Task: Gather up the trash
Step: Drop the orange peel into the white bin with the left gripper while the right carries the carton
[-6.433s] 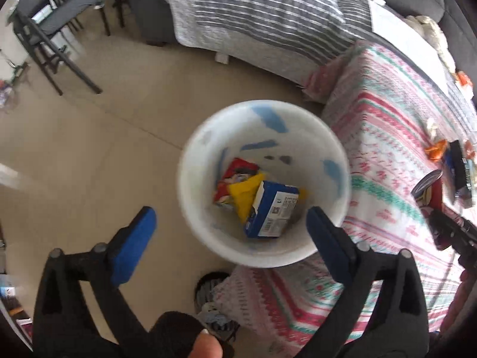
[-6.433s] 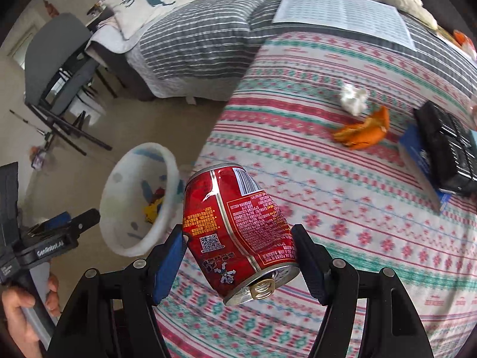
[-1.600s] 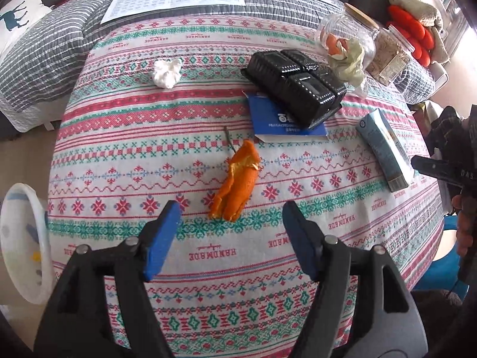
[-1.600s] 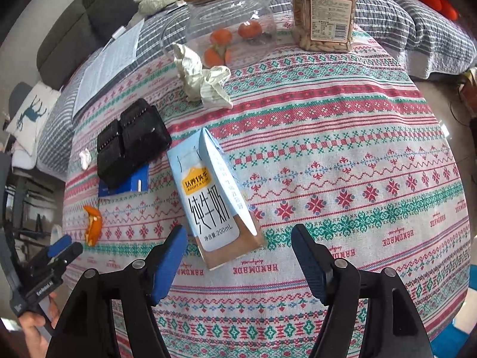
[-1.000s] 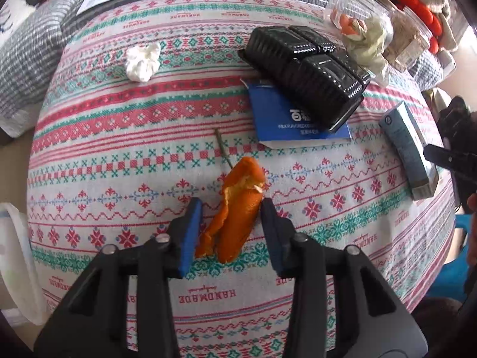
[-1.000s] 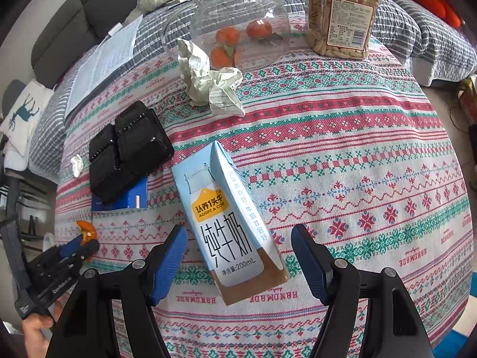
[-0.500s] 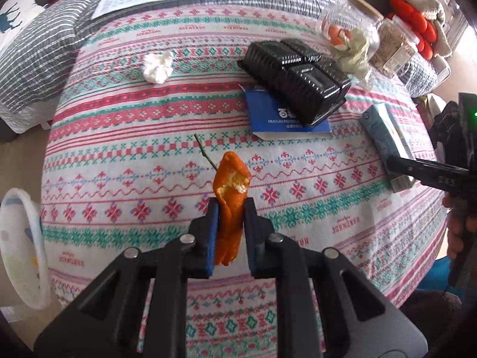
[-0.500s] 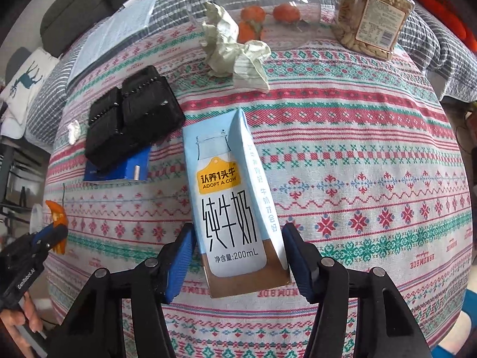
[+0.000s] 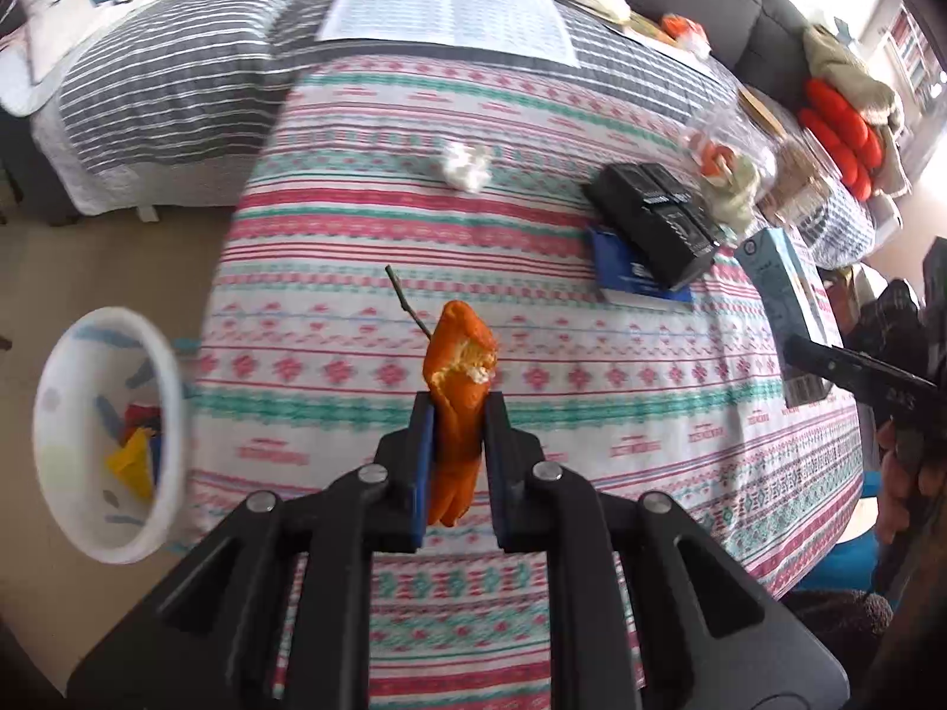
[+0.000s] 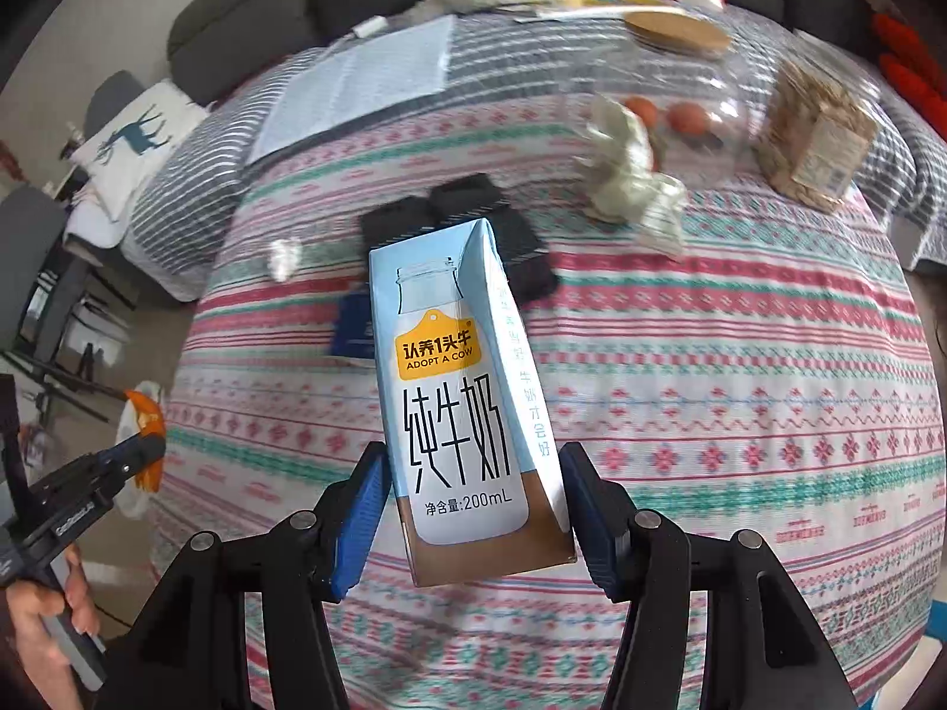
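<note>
While tilted downward, left gripper [image 9: 454,441] pinches orange peel [image 9: 458,390]; right gripper [image 10: 473,509] apparently clamps milk carton [image 10: 464,396].

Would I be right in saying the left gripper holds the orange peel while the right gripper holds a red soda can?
Not quite: the right gripper holds a light blue milk carton, as the right wrist view shows. The left gripper does hold the orange peel.

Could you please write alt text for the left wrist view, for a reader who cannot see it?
The left gripper is shut on a piece of orange peel, held above a table with a patterned tablecloth. A white bin with colourful trash inside stands on the floor to the left; a black tray and a tissue wad lie on the table.
</note>
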Tool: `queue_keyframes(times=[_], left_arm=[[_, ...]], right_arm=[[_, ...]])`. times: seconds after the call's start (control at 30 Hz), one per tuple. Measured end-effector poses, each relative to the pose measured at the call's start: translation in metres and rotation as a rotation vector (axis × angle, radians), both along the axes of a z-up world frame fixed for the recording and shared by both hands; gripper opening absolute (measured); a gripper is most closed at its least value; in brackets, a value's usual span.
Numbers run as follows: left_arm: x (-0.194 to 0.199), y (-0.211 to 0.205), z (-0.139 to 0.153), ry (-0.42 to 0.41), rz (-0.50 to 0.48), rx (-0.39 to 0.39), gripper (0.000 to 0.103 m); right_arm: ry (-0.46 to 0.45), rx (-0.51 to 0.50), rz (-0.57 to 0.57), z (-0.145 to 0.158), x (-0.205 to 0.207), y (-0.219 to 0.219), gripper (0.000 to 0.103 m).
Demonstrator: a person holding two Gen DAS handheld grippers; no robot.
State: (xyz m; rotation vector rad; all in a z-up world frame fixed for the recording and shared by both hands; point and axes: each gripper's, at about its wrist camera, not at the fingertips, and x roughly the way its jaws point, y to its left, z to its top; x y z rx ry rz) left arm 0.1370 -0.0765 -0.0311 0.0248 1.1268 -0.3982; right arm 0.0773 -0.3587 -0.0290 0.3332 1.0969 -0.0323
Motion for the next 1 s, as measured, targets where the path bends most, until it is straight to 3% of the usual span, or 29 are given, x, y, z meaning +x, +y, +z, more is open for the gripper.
queue_keyframes(times=[0.27,0.57,1.0], left_arm=[[0.007,0.069,-0.001,-0.005,0.126,0.009,0.017],[0.017,0.151,-0.008,0.018,0.302,0.013,0.017],[0.027,0.202,-0.026,0.074,0.422,0.023,0.019]], right_arm=[[-0.067,0.017,0.140,0.017,0.022,0.080,0.059],[-0.046,0.024,0.277,0.005,0.051,0.170,0.059],[-0.044,0.055,0.388,-0.007,0.075,0.250,0.059]])
